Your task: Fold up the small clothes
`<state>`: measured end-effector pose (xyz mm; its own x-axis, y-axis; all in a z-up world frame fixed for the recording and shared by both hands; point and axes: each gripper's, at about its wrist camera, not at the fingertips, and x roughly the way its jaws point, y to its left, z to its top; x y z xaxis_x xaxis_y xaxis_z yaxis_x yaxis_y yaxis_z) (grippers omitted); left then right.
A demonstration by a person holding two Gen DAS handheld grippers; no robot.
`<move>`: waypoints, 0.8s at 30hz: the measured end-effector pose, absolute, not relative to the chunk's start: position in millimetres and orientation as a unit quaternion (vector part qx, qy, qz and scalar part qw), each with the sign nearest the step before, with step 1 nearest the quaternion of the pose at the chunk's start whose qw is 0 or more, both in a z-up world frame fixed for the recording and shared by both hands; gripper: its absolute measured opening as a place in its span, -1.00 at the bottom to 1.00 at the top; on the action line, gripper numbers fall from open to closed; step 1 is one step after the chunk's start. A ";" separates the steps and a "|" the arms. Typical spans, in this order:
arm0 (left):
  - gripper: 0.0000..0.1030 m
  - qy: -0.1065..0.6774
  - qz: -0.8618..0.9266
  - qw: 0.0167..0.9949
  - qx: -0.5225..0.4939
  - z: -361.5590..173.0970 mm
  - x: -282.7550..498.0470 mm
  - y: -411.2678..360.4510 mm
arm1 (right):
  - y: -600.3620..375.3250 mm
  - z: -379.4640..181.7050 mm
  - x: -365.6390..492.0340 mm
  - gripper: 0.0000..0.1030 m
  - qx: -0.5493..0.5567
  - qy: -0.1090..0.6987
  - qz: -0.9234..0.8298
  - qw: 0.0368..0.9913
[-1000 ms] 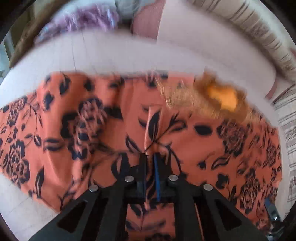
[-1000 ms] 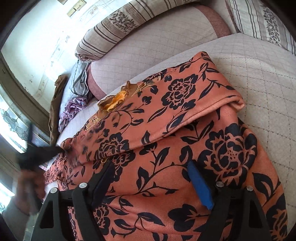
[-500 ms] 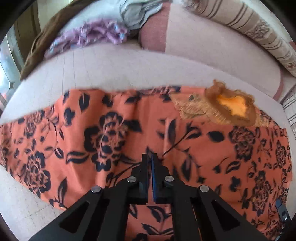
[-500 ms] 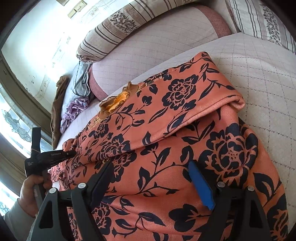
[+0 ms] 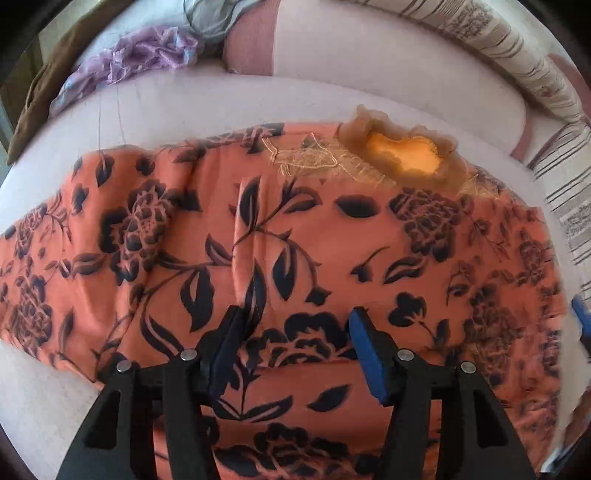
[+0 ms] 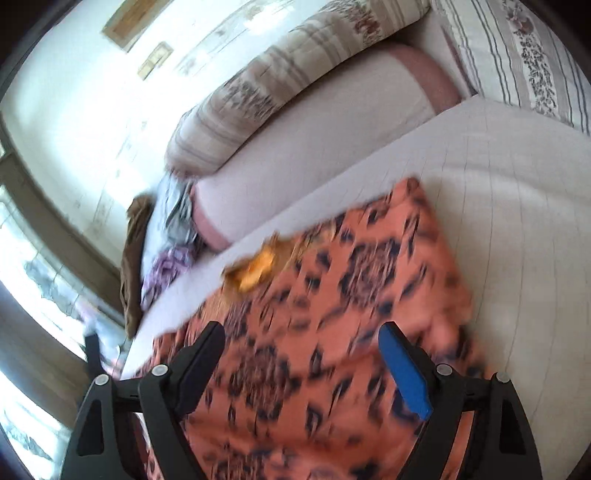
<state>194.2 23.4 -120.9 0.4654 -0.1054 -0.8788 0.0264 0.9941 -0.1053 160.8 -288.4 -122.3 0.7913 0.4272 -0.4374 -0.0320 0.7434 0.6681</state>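
Observation:
An orange garment with a dark floral print (image 5: 295, 251) lies spread on the pale quilted sofa seat (image 5: 221, 107). Its lace-trimmed neckline (image 5: 402, 155) points toward the backrest. My left gripper (image 5: 295, 321) is open just above the garment's near part, holding nothing. In the right wrist view, which is blurred, the same garment (image 6: 332, 332) fills the lower middle and my right gripper (image 6: 301, 336) is open over it, empty. A blue pad of the right gripper (image 5: 580, 314) shows at the right edge of the left wrist view.
A pile of other clothes, purple (image 5: 140, 55), grey (image 5: 214, 18) and brown (image 5: 48, 81), lies at the far left end of the sofa. Striped cushions (image 5: 498, 48) and a pink-edged backrest (image 5: 369, 62) stand behind. A window (image 6: 29, 288) is at left.
My left gripper was shut on a fold of the garment and has opened and let it go. The right gripper has lifted and swung, blurring its view; it stays open.

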 end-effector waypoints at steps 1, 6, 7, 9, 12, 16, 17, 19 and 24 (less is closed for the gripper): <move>0.20 0.505 -0.037 0.862 -0.029 -117.6 191.1 21.2 | -296.1 -124.9 173.6 0.71 0.347 0.305 0.128 0.877; 0.20 0.476 -0.054 0.872 -0.103 -79.3 167.5 60.4 | -335.5 -167.7 213.3 0.62 0.426 0.368 0.086 0.822; 0.22 0.461 -0.052 0.877 -0.127 -70.3 160.0 75.6 | -333.9 -156.7 206.3 0.63 0.420 0.360 0.083 0.829; 0.28 0.428 -0.034 0.881 -0.198 -54.6 139.4 125.7 | -319.2 -133.0 180.6 0.63 0.395 0.327 0.100 0.853; 0.34 0.385 0.031 0.863 -0.327 -50.3 114.0 215.9 | -279.2 -132.5 144.1 0.65 0.333 0.333 0.131 0.872; 0.34 0.341 0.130 0.810 -0.459 -73.5 81.7 338.9 | -226.7 -176.6 116.5 0.66 0.260 0.380 0.147 0.875; 0.33 0.331 0.155 0.799 -0.478 -81.2 73.7 365.1 | -219.0 -177.2 106.1 0.67 0.232 0.353 0.139 0.896; 0.33 0.314 0.197 0.785 -0.497 -92.6 62.1 409.4 | -214.2 -173.1 109.4 0.71 0.213 0.365 0.133 0.896; 0.32 0.278 0.199 0.753 -0.563 -112.6 50.3 473.9 | -228.6 -178.0 106.0 0.73 0.229 0.358 0.146 0.893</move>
